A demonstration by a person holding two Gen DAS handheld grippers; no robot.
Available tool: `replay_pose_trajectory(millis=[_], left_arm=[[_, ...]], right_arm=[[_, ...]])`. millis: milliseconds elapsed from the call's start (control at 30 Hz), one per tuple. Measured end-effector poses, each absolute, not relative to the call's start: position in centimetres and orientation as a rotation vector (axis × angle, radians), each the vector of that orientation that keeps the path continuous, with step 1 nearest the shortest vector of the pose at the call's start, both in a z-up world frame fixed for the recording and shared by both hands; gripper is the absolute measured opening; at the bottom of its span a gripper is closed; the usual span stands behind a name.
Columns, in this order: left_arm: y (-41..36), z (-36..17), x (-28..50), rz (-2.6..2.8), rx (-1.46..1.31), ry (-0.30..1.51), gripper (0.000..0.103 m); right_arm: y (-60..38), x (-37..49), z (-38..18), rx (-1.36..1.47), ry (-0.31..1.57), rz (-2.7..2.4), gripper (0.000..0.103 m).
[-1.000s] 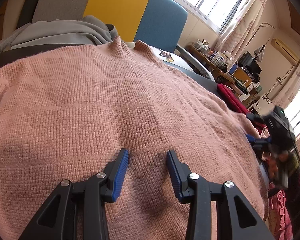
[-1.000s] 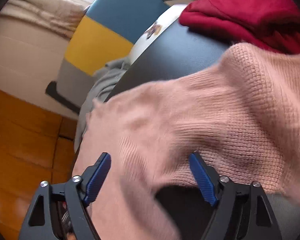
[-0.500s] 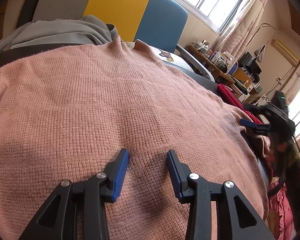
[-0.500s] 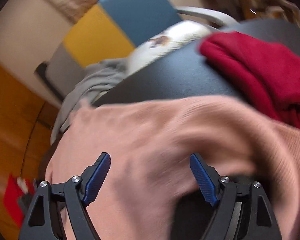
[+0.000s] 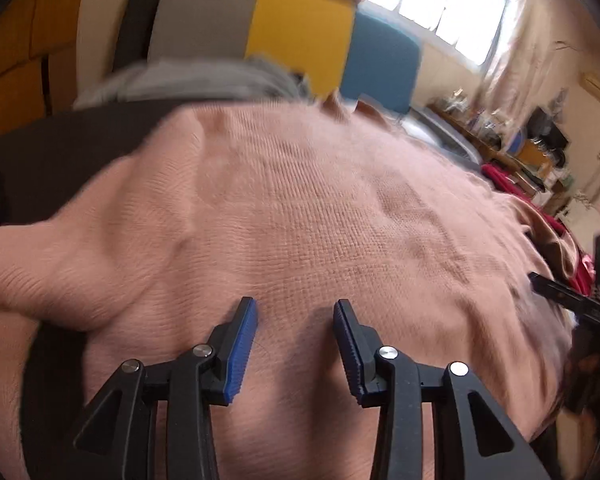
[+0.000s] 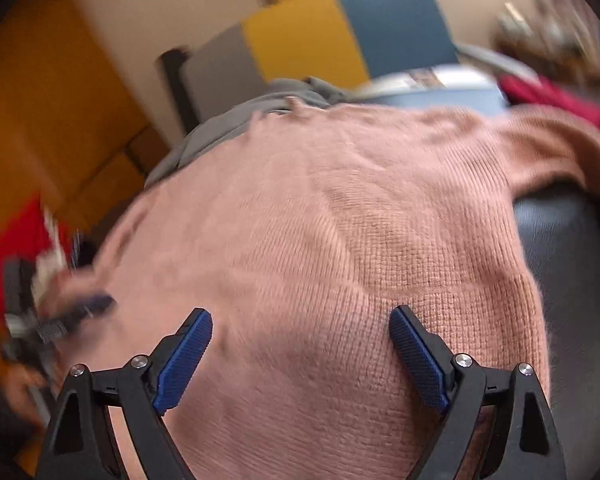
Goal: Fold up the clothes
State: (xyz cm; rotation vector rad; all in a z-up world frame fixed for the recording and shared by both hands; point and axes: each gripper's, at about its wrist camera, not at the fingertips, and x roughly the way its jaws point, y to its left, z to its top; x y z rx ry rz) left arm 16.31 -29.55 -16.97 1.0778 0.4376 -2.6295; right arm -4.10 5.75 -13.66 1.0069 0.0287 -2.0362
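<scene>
Left tool (image 5: 295, 312) is hovering low over the near part of a pink knitted sweater (image 5: 308, 216), its blue pads (image 5: 242, 350) standing apart with nothing between them. Right tool (image 6: 300, 322) is likewise spread wide above the sweater (image 6: 340, 240), gripping nothing; its pads (image 6: 418, 360) are lying close to the knit, though contact cannot be confirmed.

The sweater is lying spread across a dark table (image 5: 60, 160), its collar (image 5: 334, 104) pointing away from both cameras, so its long axis is running from the tools toward the far edge. In the left wrist view, bare table is showing to the left of the garment; in the right wrist view, bare table (image 6: 568, 248) is showing to its right. A grey garment (image 5: 188, 82) is lying just beyond the collar, and a red garment (image 6: 556, 98) is sitting beside the far right sleeve (image 6: 560, 152). A grey, yellow and blue chair (image 5: 300, 44) is standing behind the table.
</scene>
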Motion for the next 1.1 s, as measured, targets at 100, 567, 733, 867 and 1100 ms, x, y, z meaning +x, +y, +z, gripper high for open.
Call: replay_pose_trajectory(millis=[100,567,733,867,1100], left_arm=[[-29.3,-16.9,17.0,-2.641,1.072,0.337,0.040],[-24.0,-14.2,11.5,-2.719,1.120,0.429,0.045],[-21.9,-15.7,7.9,-2.754,1.177,0.331,0.054],[-21.2,-16.2,7.6,-2.786,1.150,0.273,0.061],[-21.4,-16.3,7.4,-2.791,1.132,0.291,0.062]], right_arm=[[6.1,-3.7,-13.7,0.992,0.091,-2.016,0.092],[6.8,-4.0,-13.8,0.993,-0.067,-1.925,0.103],[8.1,-3.1,-12.8,0.992,-0.090,-2.047,0.091],[11.2,-2.8,-10.9,0.907,-0.030,-2.281,0.091],[19.6,-7.0,-8.3,0.858,0.163,-2.818,0.082]])
